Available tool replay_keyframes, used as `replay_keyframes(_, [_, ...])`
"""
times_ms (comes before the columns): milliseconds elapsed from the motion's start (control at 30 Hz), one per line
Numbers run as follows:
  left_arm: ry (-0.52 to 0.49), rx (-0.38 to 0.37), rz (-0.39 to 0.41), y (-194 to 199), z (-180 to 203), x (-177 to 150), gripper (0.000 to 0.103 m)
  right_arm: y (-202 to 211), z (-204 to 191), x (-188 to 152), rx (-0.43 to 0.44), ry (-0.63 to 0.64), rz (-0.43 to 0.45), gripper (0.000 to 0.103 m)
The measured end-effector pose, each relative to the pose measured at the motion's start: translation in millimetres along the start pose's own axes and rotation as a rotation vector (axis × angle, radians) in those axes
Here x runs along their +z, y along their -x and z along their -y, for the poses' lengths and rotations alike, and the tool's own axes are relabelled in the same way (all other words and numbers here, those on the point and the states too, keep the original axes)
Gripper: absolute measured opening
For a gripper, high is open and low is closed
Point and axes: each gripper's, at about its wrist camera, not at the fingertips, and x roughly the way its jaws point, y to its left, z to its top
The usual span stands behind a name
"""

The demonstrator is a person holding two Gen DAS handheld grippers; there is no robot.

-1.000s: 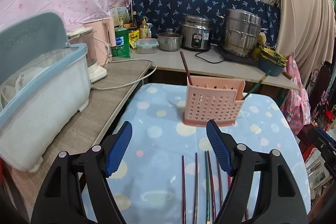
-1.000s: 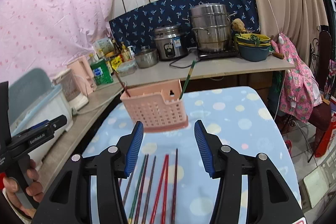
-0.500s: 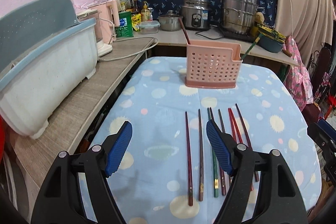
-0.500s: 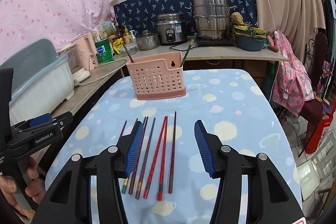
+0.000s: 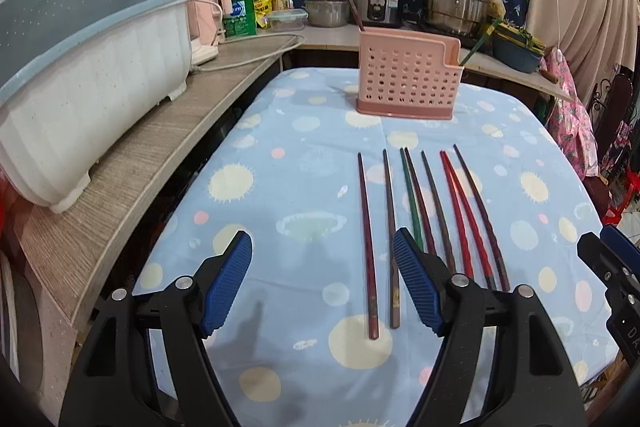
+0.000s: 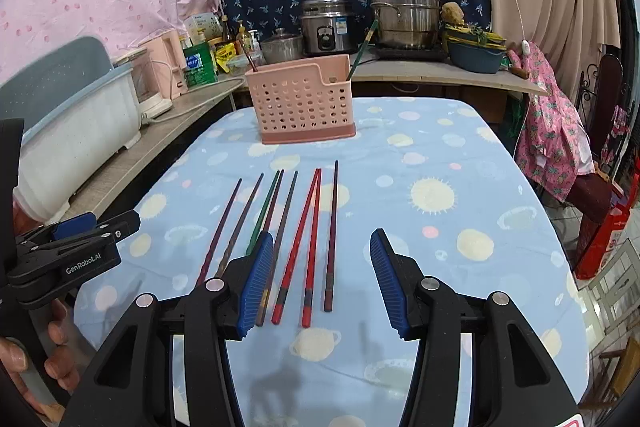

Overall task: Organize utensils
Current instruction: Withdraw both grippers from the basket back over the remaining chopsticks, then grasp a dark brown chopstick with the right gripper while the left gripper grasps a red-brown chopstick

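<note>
My left tool (image 5: 322,283) hangs released over the counter (image 5: 288,267), its blue ribbed pads apart with nothing between them but the pale blue cloth printed with suns and planets. Just ahead of its right pad lie the two leftmost chopsticks, a dark red one (image 5: 367,247) and a brown one (image 5: 390,239), flat on the cloth and pointing away from me.

My right tool (image 6: 322,281) is released too, pads apart and gripping nothing. Seen between its pads are a pair of bright red chopsticks (image 6: 306,239), crossing at their far tips, and a dark brown chopstick (image 6: 331,235) just right of them. Beyond its left pad lie a grey chopstick (image 6: 285,215), a green and a dark one side by side (image 6: 269,203), then the two leftmost sticks.

Farther ahead of both tools, near the far edge of the counter, stands the pink perforated plastic utensil holder (image 6: 302,103), upright, with one dark chopstick leaning out at its left end and a green one at its right.

To the left of my left tool, on a wood-grain side counter, sits a white dish-drainer tub with a blue rim (image 5: 88,75).
</note>
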Motion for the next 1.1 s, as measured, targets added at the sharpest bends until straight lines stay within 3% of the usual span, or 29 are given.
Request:
replay_keyframes(500, [0.026, -0.021, -0.089, -27, -4, -38, 0.069, -37, 6, -31, -0.018, -0.008, -0.080, 0.049])
replay_keyframes(800, [0.042, -0.031, -0.121, -39, -6, -48, 0.069, -67, 7, -38, -0.032, 0.010, -0.130, 0.030])
replay_keyframes(1100, [0.049, -0.044, -0.139, -47, -5, -50, 0.069, -88, 4, -37, -0.020, 0.014, -0.160, 0.019])
